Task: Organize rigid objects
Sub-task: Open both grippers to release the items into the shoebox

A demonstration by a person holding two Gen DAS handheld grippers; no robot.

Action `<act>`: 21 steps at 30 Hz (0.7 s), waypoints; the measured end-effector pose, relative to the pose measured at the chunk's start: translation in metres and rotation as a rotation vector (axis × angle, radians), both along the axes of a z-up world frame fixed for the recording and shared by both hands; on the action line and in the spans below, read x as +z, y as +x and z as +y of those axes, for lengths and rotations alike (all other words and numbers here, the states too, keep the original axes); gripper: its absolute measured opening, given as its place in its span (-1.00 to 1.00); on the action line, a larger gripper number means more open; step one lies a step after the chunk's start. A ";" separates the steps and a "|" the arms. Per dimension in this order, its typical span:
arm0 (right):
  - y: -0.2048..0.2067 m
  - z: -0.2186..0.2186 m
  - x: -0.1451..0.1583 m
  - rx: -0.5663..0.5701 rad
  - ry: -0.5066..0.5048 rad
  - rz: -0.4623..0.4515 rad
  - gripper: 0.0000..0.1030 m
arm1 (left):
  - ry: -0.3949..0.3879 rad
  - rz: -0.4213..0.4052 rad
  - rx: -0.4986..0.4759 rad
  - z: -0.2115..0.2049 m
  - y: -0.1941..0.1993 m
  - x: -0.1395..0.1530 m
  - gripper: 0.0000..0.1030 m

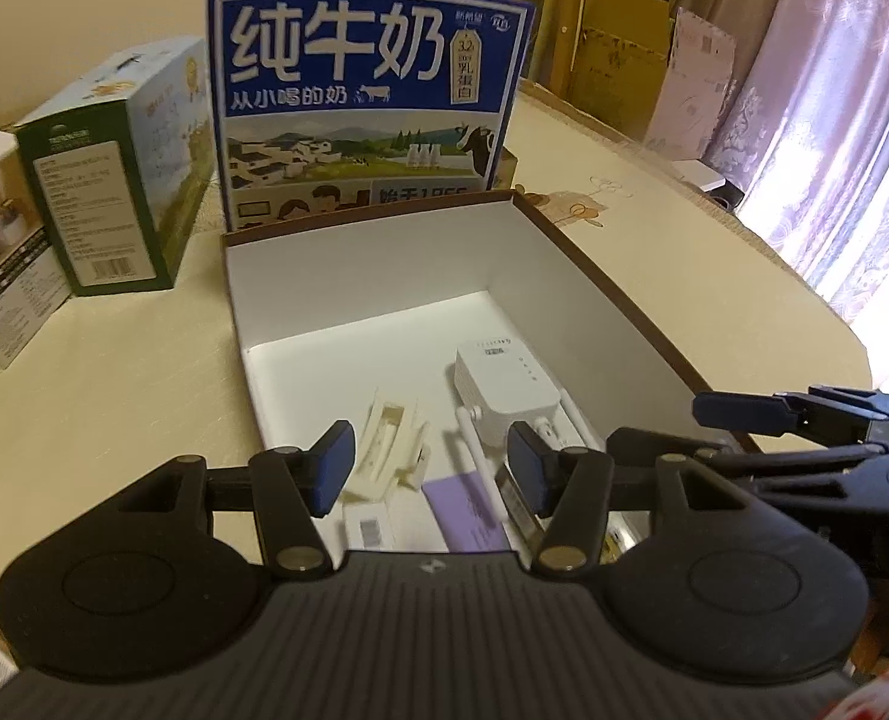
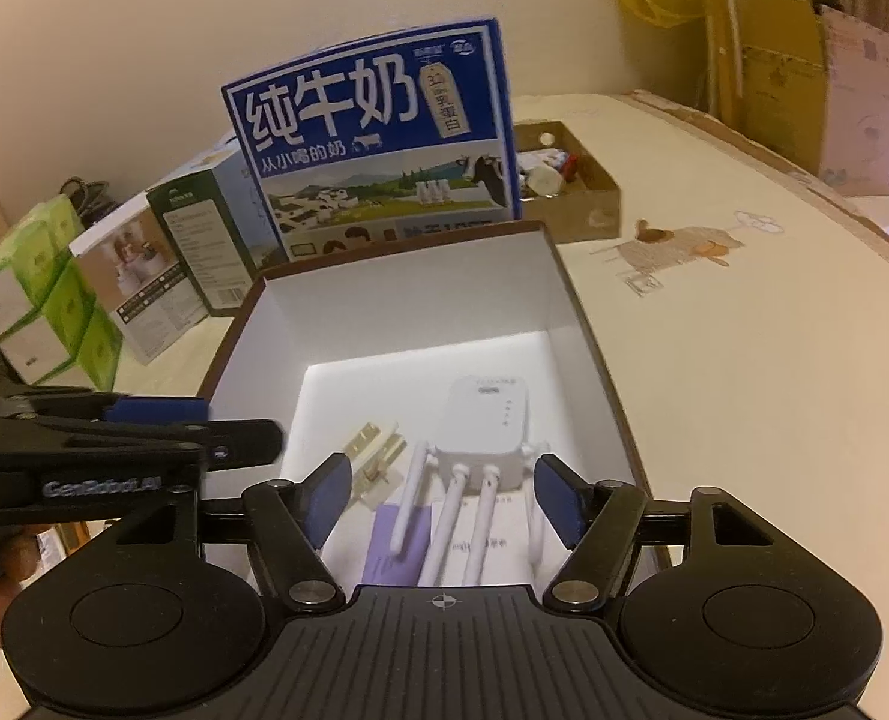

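Both grippers are tilted downward over the near end of an open white box (image 2: pixel 420 300), side by side, each visible at the edge of the other's view.

The left gripper (image 1: pixel 429 468) has its jaws spread with nothing between the blue pads; they touch nothing. Below and just ahead of its left pad lies a cream plastic clip (image 1: pixel 393 450) on the box floor. Ahead of its right pad sits the white Wi-Fi extender (image 1: pixel 504 384), antennas pointing back toward the tool. Under the gap between the fingers lie a purple card (image 1: pixel 465 510) and a small white labelled piece (image 1: pixel 369 531), the latter too blurred to identify.

The right gripper (image 2: pixel 441 495) is likewise spread and empty. The extender (image 2: pixel 483 432) lies directly ahead of the gap, its antennas reaching back between and beneath the fingers without touching the pads, as far as the view allows. The clip (image 2: pixel 375 459) is just ahead of its left pad; the purple card (image 2: pixel 393 540) and a white leaflet (image 2: pixel 498 540) lie under the antennas.

Beyond the box's far wall stands a blue milk carton (image 2: pixel 378 144), upright. To the left of it, on the cream tablecloth (image 2: pixel 744 390), stand a green-ended carton (image 1: pixel 114 180) and a white product box (image 1: pixel 0 252). A brown tray of oddments (image 2: pixel 570 180) sits farther off to the right of the carton.
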State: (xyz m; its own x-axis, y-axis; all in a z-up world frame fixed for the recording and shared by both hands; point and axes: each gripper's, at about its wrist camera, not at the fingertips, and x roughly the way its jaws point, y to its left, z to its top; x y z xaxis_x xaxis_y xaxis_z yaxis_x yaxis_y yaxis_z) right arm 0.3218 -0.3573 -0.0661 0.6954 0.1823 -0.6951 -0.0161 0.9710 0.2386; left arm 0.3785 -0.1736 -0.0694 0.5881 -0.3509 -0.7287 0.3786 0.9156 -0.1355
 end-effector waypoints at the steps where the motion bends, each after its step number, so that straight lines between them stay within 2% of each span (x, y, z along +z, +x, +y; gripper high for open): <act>1: -0.004 0.001 0.002 -0.006 0.003 0.005 0.27 | 0.002 -0.002 0.001 0.002 -0.005 0.003 0.00; 8: -0.037 0.012 0.017 -0.017 0.004 0.013 0.28 | -0.003 -0.026 0.015 0.017 -0.044 0.024 0.00; 21: -0.082 0.035 0.040 -0.017 0.035 -0.011 0.28 | -0.059 -0.050 0.065 0.056 -0.103 0.050 0.01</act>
